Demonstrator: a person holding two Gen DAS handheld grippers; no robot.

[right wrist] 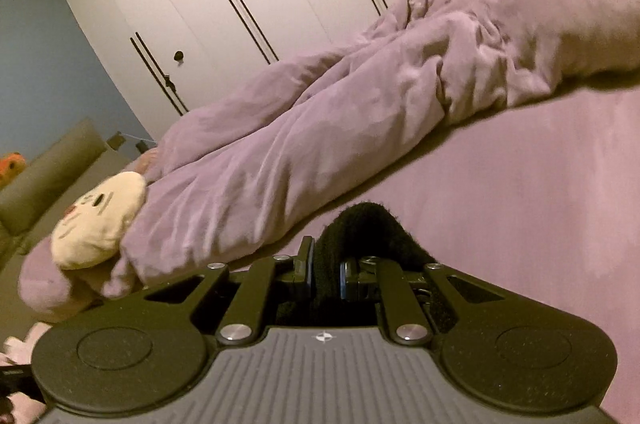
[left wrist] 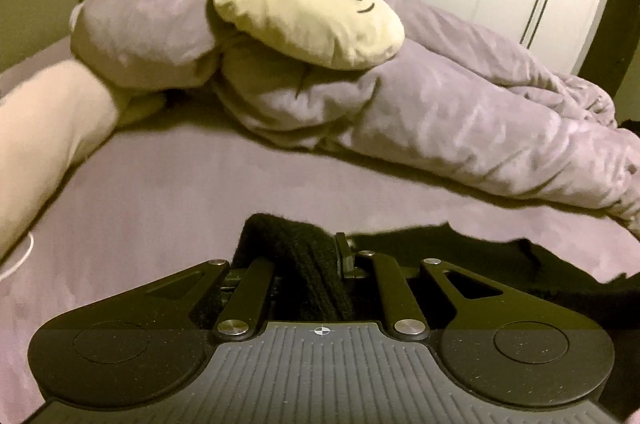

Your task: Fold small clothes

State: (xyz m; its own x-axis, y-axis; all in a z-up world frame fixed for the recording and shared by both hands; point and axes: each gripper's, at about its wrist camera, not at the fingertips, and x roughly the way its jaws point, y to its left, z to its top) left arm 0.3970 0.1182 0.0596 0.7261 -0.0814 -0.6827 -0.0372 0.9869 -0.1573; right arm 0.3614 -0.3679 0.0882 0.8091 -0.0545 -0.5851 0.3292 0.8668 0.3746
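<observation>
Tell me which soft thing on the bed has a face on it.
The round cream cushion, lying on the heaped lilac duvet; the duvet and the black garment are plain.

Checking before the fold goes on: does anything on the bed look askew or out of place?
Nothing alarming. Both grippers are shut on the black garment. The lilac duvet lies bunched along the bed's far side, with a cream face cushion tilted on it, apart from the garment.

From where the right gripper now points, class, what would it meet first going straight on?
Probably the bare lilac bed sheet just ahead of the right gripper, before the rumpled lilac duvet; depth is unclear.
</observation>
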